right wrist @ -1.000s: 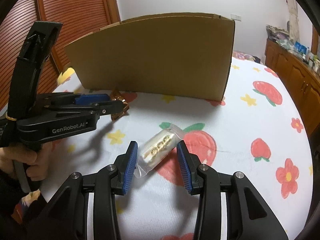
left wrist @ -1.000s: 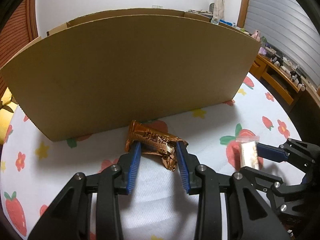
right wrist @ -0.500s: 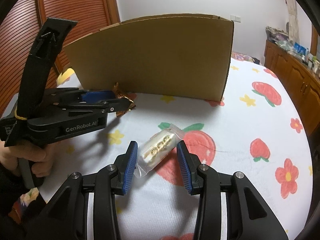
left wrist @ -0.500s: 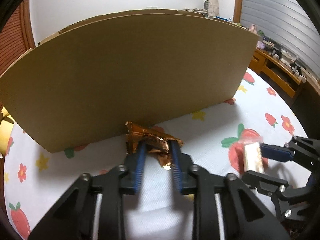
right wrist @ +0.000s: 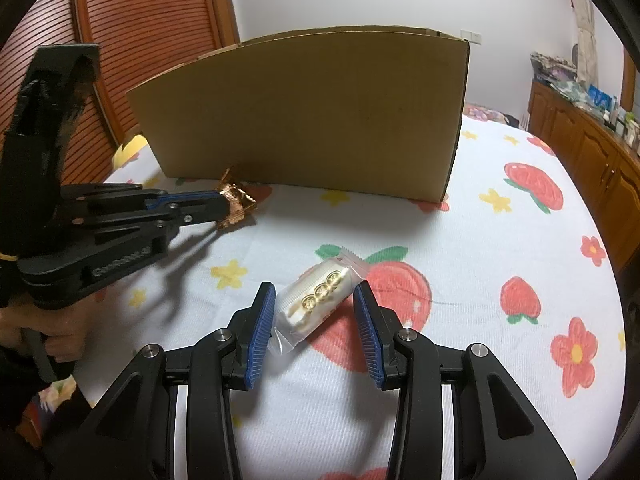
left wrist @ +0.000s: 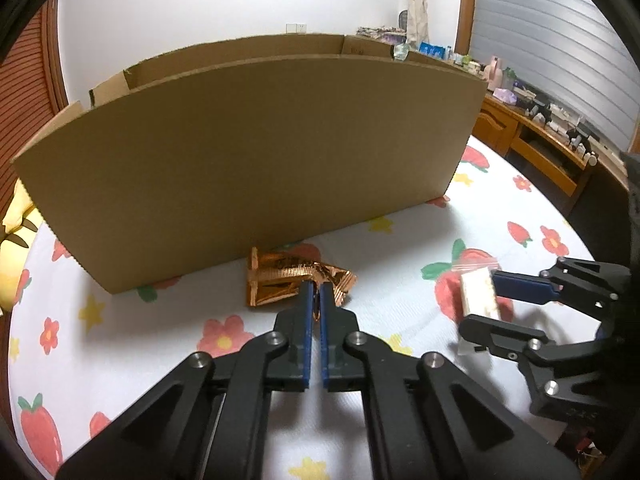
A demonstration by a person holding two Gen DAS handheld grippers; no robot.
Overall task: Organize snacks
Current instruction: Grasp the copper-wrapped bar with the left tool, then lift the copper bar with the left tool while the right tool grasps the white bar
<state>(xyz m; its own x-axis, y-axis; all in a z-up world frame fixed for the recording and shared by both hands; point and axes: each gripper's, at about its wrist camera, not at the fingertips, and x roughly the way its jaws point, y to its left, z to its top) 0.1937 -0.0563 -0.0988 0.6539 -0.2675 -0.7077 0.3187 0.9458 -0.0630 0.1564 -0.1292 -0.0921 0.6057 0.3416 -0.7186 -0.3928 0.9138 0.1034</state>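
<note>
- left gripper point(left wrist: 314, 292) clenched on near edge of copper foil snack point(left wrist: 286, 278), which lies on strawberry sheet point(left wrist: 380, 300) at foot of cardboard box point(left wrist: 256, 152)
- box wall directly ahead of it, opening up and over
- right gripper point(right wrist: 314, 308) released, straddling white wrapped snack point(right wrist: 316, 298) on sheet; its long axis runs diagonal, far end toward right finger
- probably lift foil snack over wall next

Left gripper point(left wrist: 314, 292) now pinched tight on the copper foil snack point(left wrist: 280, 278), blue fingers point(left wrist: 306, 320) nearly together where a second ago spread wide around it. Foil crumpled at its right end, lifted slightly there off the strawberry bedsheet point(left wrist: 400, 304), near the cardboard box point(left wrist: 248, 152).
</note>
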